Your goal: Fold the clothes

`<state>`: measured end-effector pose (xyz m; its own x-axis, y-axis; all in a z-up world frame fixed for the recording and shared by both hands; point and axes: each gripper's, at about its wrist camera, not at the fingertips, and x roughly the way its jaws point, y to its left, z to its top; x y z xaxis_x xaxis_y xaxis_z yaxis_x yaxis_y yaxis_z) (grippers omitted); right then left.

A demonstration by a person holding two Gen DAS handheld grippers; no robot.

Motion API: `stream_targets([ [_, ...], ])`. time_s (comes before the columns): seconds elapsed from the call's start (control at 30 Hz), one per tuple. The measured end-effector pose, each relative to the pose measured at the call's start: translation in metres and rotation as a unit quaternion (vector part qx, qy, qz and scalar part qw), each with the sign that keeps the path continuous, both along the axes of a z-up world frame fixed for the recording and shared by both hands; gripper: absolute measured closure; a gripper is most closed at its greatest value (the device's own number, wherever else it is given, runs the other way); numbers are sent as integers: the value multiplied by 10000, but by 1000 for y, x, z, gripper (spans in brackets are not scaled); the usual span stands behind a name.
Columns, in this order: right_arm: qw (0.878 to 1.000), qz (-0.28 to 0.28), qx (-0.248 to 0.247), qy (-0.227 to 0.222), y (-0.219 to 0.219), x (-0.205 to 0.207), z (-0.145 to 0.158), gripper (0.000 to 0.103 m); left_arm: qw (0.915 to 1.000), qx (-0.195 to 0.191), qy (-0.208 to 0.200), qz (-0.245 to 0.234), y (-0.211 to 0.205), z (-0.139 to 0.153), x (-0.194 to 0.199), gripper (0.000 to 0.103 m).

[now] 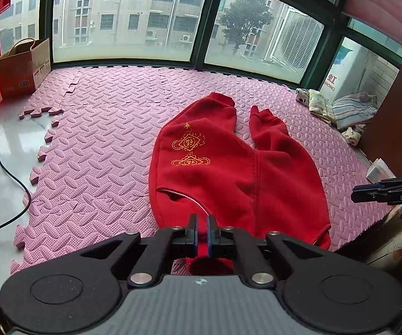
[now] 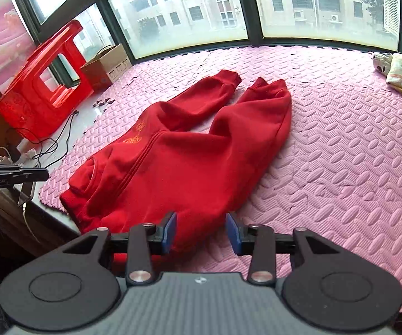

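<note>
A pair of soft, fleecy red trousers (image 1: pixel 228 167) with gold knot-shaped prints on one leg lies flat on the pink embossed foam mat (image 1: pixel 103 128), waistband nearest the cameras and cuffed legs pointing to the windows. The left tool (image 1: pixel 201 230) is clamped together on the waistband, while the right tool (image 2: pixel 201 233) is spread apart over the waistband's other end. Around them sit a brown cardboard box (image 1: pixel 23 69), a glossy red plastic stool (image 2: pixel 44 83), black cables (image 1: pixel 2 167) and folded striped cloths (image 1: pixel 353 110); "DAS" reads on the right tool's side.

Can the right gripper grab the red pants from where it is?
Probably yes. The right gripper is open, its fingers on either side of the red pants' near edge, with nothing between.
</note>
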<state>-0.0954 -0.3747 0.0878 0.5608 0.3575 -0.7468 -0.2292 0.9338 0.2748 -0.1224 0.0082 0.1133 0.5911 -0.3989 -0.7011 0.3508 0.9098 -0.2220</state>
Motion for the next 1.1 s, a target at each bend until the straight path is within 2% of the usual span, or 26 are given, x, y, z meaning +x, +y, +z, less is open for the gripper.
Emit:
stream_targets([
  [0.23,9968,-588,-350,-418,-27,52,4,64,9998,-155,95,-61,-25,-14,26,96],
  [0.3,9947,-812,-412,-481,-37,84,-2,64,9996,-190,211,-78,-33,-22,34,96],
  [0.57,9913,-1262,-231,-293,-59,168,-26,64,9980,-204,591,-96,-47,-43,58,95],
  [0.67,9924,-1191,-251,-180,-55,193,-39,64,9976,-188,665,-58,-48,-46,64,91],
  [0.83,9929,-1141,-329,-10,-49,220,-60,65,9970,-164,759,-37,-48,-49,74,91],
  [0.9,9922,-1197,-338,42,-49,223,-65,73,9967,-153,793,-29,-48,-50,77,90],
  [0.97,9913,-1273,-343,7,-50,222,-67,89,9964,-166,825,-42,-49,-52,80,89],
  [1.03,9900,-1339,-431,-94,-50,219,-64,94,9962,-162,847,-77,-49,-53,81,88],
  [1.1,9836,-1603,-733,-372,-56,212,-53,94,9960,-167,870,-109,-49,-54,82,88],
])
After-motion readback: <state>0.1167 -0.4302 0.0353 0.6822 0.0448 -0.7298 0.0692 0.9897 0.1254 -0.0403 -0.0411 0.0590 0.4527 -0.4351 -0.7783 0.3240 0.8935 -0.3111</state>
